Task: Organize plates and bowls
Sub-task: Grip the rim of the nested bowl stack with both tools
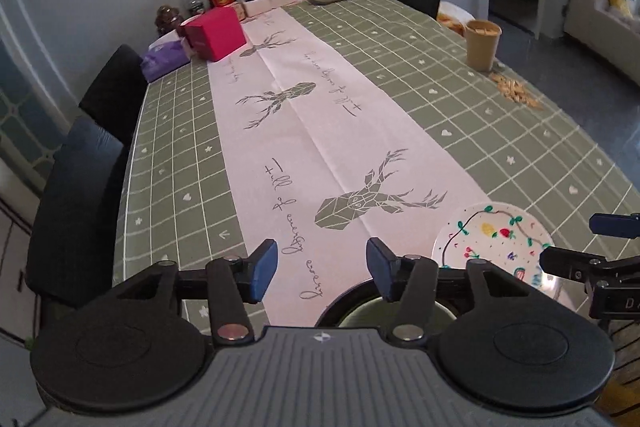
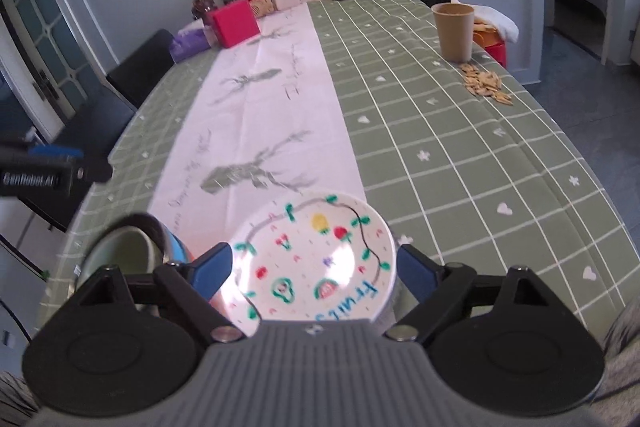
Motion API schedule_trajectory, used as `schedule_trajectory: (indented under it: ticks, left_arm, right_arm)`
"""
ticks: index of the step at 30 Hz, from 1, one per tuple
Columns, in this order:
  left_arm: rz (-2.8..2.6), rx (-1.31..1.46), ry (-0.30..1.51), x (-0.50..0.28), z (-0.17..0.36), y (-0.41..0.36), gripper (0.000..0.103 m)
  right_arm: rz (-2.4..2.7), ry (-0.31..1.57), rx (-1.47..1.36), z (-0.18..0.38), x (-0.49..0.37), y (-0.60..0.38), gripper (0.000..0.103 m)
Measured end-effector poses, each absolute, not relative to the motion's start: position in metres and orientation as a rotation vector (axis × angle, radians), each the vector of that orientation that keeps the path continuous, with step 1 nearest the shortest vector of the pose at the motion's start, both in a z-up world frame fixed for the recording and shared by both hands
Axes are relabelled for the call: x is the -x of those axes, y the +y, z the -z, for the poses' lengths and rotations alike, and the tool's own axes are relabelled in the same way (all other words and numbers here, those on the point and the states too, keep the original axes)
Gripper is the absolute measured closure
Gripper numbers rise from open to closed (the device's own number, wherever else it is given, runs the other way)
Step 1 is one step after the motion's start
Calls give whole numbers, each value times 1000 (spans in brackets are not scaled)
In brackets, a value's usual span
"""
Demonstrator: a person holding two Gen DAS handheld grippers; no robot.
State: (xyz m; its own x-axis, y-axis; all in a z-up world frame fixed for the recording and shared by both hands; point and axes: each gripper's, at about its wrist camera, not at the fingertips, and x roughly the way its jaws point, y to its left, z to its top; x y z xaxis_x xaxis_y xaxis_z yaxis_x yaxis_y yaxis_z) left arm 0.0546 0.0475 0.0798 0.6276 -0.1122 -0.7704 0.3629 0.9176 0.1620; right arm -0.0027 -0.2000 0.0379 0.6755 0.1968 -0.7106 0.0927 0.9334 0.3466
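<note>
Both claws gape empty: left claw [image 1: 322, 269] over bowl [image 1: 386, 311], right claw [image 2: 314, 271] over plate [image 2: 316, 259].

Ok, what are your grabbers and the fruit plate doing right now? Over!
Left gripper open, empty. Right gripper open above fruit plate, not gripping. Plate flat on table, bowl beside it. Nothing in the way.
</note>
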Motion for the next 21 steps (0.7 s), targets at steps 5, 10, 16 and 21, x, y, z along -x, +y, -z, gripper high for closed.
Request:
schedule_trajectory:
  ticks: [5, 10, 16, 21]
  left_arm:
    - [192, -6, 897, -41, -68, 83, 36]
    - [191, 357, 977, -16, -31, 119, 36]
    - [155, 343, 937, -5, -25, 120, 37]
    - [139, 325, 925, -1, -24, 113, 35]
  right_arm:
    - [-76, 748, -329, -77, -10, -193, 12]
    - [-140, 756, -253, -99, -32, -178, 10]
    - [-329, 755, -317, -75, -27, -155, 11]
    - [-378, 842, -431, -37, -29, -151, 26]
